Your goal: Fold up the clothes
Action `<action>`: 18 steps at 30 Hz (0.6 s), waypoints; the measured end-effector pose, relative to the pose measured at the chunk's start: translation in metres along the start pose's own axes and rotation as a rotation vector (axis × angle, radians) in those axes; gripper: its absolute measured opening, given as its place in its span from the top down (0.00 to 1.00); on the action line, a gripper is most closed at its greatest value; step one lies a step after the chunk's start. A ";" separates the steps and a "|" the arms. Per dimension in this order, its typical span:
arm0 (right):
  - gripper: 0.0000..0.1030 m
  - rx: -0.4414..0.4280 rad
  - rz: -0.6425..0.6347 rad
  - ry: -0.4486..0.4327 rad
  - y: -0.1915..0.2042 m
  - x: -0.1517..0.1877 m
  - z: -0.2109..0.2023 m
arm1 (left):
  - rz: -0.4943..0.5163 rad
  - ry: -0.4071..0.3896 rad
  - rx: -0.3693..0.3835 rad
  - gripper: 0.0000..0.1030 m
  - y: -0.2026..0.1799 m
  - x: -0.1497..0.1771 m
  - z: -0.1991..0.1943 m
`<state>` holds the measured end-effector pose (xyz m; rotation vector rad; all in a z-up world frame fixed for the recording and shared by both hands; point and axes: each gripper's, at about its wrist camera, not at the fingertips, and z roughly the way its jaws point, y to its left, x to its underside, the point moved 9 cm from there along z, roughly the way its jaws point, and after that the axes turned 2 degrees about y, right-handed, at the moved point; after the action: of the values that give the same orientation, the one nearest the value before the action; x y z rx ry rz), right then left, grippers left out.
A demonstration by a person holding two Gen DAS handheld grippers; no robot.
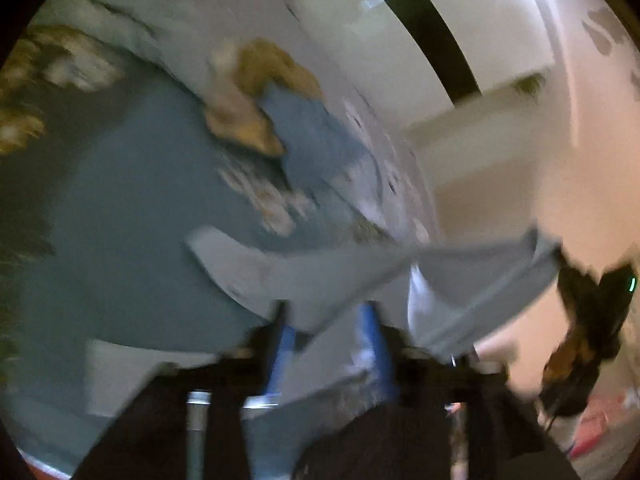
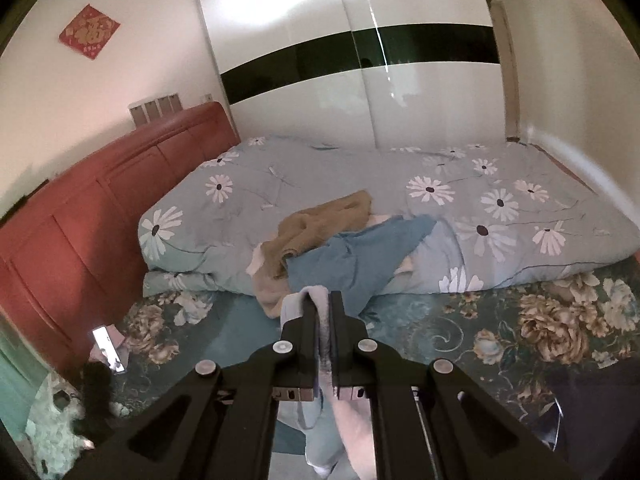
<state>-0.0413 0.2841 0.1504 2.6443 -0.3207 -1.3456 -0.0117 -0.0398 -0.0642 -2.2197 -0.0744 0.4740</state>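
The right tool (image 2: 324, 300) has black fingers, black linkage arms and silver screws.

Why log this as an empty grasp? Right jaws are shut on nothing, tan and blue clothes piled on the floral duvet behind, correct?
Not empty. The right wrist view shows the right gripper shut on a pale blue garment, cloth pinched between its jaws. The tan garment and blue garment do lie piled on the floral duvet behind.

Dim room, left view blurred (fisheye)
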 end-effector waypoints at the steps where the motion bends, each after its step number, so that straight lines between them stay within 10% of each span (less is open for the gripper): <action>1: 0.96 -0.005 0.002 0.002 0.001 -0.001 -0.001 | 0.024 0.024 0.006 0.37 -0.003 0.008 0.018; 8: 0.96 -0.023 -0.037 0.011 0.014 -0.009 -0.011 | 0.222 0.268 -0.026 0.31 -0.003 0.060 0.139; 18: 0.96 -0.004 -0.047 0.029 0.013 -0.008 -0.015 | 0.128 0.475 0.157 0.36 0.003 0.099 0.196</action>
<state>-0.0356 0.2746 0.1686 2.6816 -0.2536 -1.3189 0.0094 0.1231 -0.2096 -2.1320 0.3454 0.0100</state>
